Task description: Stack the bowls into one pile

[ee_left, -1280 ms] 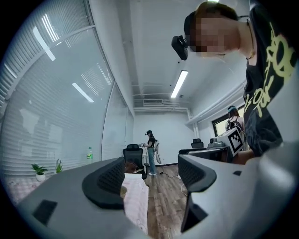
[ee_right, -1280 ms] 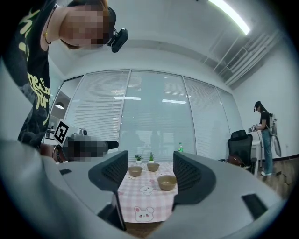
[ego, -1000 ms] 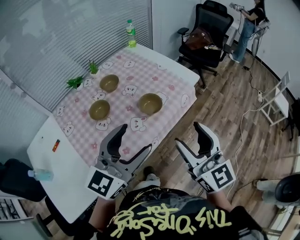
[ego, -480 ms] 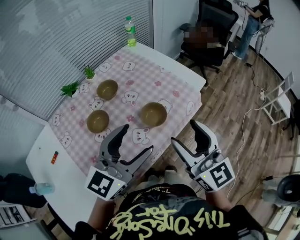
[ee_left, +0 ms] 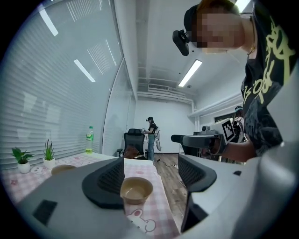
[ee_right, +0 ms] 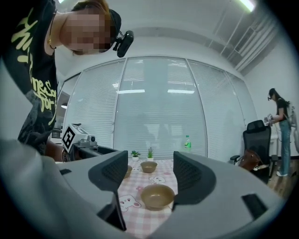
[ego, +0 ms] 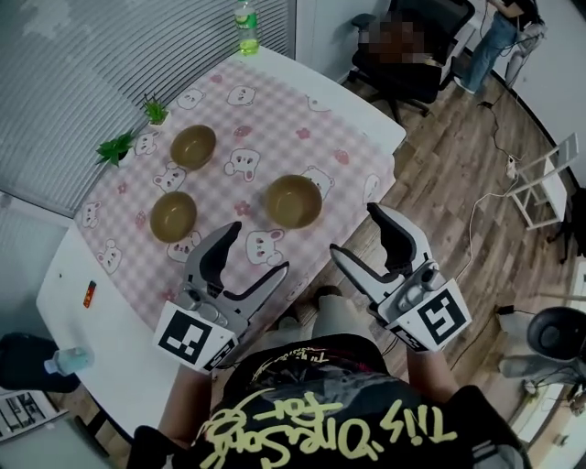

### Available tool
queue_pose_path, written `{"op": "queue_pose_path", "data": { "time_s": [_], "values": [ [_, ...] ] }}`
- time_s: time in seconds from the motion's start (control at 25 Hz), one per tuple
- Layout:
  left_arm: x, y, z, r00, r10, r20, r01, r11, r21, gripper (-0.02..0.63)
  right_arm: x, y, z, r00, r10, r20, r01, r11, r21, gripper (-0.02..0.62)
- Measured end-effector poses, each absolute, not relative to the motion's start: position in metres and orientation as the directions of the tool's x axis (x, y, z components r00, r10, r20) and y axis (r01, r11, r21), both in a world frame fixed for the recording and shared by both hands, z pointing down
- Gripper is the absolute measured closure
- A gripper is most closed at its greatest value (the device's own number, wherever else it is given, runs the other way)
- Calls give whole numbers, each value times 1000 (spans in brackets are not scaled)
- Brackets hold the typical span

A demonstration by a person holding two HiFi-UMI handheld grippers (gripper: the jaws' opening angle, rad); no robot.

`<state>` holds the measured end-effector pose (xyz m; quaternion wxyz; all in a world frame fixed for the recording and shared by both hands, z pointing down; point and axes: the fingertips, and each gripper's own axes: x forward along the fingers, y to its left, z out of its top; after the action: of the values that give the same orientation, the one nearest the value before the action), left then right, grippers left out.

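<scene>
A: Tongs state, quick?
B: Left gripper [ego: 256, 249] released, jaws wide apart, nothing between them. Right gripper [ego: 357, 231] same: jaws spread, empty.
A: Where are they?
B: Left gripper is over the near edge of the pink checked tablecloth with bear prints [ego: 275, 110]. Right gripper is just off the table edge, above the wooden plank floor [ego: 439, 211].
A: Bowls?
B: Three, all upright on the cloth, separate, none stacked. Nearest olive-brown round bowl [ego: 294, 201] sits ahead of both grippers, apart from them. Left gripper view shows that bowl [ee_left: 136, 190] through the gap, untouched; right gripper view too, same bowl [ee_right: 158, 196], no contact. Left olive-brown bowl [ego: 173, 215] is beside it, well apart. Far olive-brown bowl [ego: 193, 146] is behind that one, near two small green potted plants [ego: 116, 147].
A: Anything else?
B: Green plastic bottle [ego: 244, 16] at the far table corner, black office chair [ego: 417, 78] beyond.
</scene>
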<state>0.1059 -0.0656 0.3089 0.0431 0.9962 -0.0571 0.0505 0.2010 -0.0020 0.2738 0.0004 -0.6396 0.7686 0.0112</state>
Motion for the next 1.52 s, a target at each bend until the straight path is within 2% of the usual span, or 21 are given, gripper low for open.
{"op": "queue_pose_path", "data": {
  "time_s": [0.24, 0.52, 0.76, 1.16, 1.52],
  "values": [
    [130, -77, 337, 975, -142, 168, -159, -983, 90, 236, 230, -18, 321, -281, -950, 135, -957, 287, 33, 308],
    [153, -90, 387, 931, -229, 283, -264, -960, 92, 212, 238, -41, 390, -445, -819, 362, -859, 505, 86, 302],
    [161, -97, 428, 874, -303, 379, -364, -926, 100, 200, 244, -65, 426, -542, -726, 424, -771, 630, 93, 302],
    [172, -100, 465, 781, -365, 506, -407, -913, -30, 195, 244, -83, 474, -603, -607, 518, -614, 767, 184, 302],
    [181, -100, 475, 748, -384, 541, -442, -897, -25, 199, 235, -89, 475, -673, -550, 495, -547, 820, 168, 302]
  ]
}}
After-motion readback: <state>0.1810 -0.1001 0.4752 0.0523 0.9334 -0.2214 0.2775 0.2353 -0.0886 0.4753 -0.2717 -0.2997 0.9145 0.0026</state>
